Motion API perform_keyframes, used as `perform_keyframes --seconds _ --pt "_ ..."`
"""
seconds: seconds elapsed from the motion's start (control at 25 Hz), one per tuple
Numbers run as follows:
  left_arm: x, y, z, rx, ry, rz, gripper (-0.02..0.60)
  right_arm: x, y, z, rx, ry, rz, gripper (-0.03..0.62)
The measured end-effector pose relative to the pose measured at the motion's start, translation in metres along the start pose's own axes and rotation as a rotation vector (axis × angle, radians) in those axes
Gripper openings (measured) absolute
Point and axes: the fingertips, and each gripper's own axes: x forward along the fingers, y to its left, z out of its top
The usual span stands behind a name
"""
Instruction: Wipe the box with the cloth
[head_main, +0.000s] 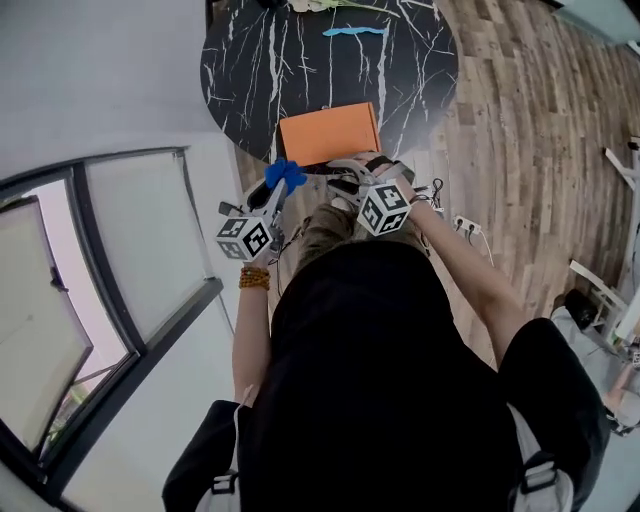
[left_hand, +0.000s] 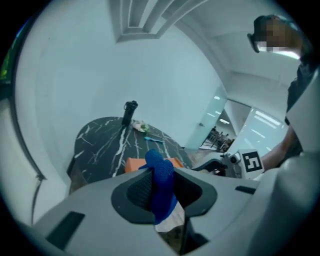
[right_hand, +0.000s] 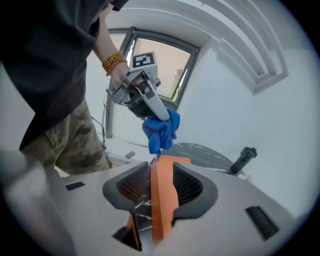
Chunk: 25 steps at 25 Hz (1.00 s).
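At the near edge of the round black marble table (head_main: 250, 60), the flat orange box (head_main: 328, 133) lies long side across; right gripper (head_main: 345, 178) straddles its near rim, jaws wide, while left gripper (head_main: 280, 190) pinches the crumpled blue cloth (head_main: 285, 172) just off its left corner.

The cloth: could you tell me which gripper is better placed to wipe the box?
Left. The left gripper is shut on the blue cloth near the orange box; the right gripper, open, only straddles the box's edge.
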Motion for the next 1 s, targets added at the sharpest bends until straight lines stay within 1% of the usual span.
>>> perform_keyframes --seconds 0.08,0.12,0.2,0.28,0.36,0.4,0.48,0.52,0.56,0.6,0.68,0.72,0.8,0.88,0.92,1.0 --pt "0.005 0.032 0.011 0.030 0.012 0.117 0.094 0.002 -0.014 -0.022 0.050 0.057 -0.017 0.132" --pt "0.008 0.047 0.015 0.039 0.013 0.155 0.094 0.002 -0.016 -0.030 0.084 0.087 -0.026 0.132" --pt "0.019 0.074 0.023 0.043 0.013 0.180 0.094 0.003 -0.017 -0.045 0.163 0.152 -0.045 0.132" --pt "0.037 0.097 0.026 0.056 0.025 0.160 0.094 0.007 -0.015 -0.055 0.243 0.214 -0.067 0.132" --pt "0.058 0.116 0.024 0.099 0.062 0.120 0.095 0.019 -0.016 -0.059 0.297 0.261 -0.083 0.132" --pt "0.069 0.123 0.020 0.121 0.092 0.088 0.095 0.027 -0.016 -0.058 0.313 0.282 -0.087 0.132" --pt "0.085 0.129 0.012 0.153 0.155 0.003 0.095 0.044 -0.014 -0.055 0.354 0.326 -0.095 0.132" --pt "0.091 0.131 0.008 0.169 0.182 -0.040 0.095 0.051 -0.013 -0.054 0.400 0.349 -0.111 0.133" --pt "0.095 0.133 0.006 0.189 0.204 -0.078 0.095 0.057 -0.014 -0.054 0.477 0.369 -0.144 0.133" --pt "0.098 0.136 0.006 0.212 0.222 -0.110 0.095 0.061 -0.017 -0.055 0.582 0.384 -0.195 0.133" --pt "0.106 0.144 0.010 0.243 0.240 -0.163 0.095 0.065 -0.024 -0.063 0.816 0.413 -0.319 0.135" --pt "0.112 0.147 0.013 0.250 0.244 -0.186 0.095 0.064 -0.027 -0.069 0.916 0.428 -0.381 0.135" --pt "0.124 0.147 0.017 0.267 0.255 -0.234 0.095 0.060 -0.032 -0.078 1.072 0.447 -0.493 0.141" --pt "0.133 0.142 0.016 0.305 0.276 -0.289 0.095 0.058 -0.034 -0.084 1.186 0.450 -0.578 0.143" --pt "0.137 0.138 0.014 0.323 0.286 -0.320 0.095 0.058 -0.035 -0.086 1.217 0.452 -0.608 0.143" --pt "0.142 0.131 0.010 0.339 0.299 -0.363 0.095 0.058 -0.037 -0.088 1.235 0.456 -0.640 0.143"
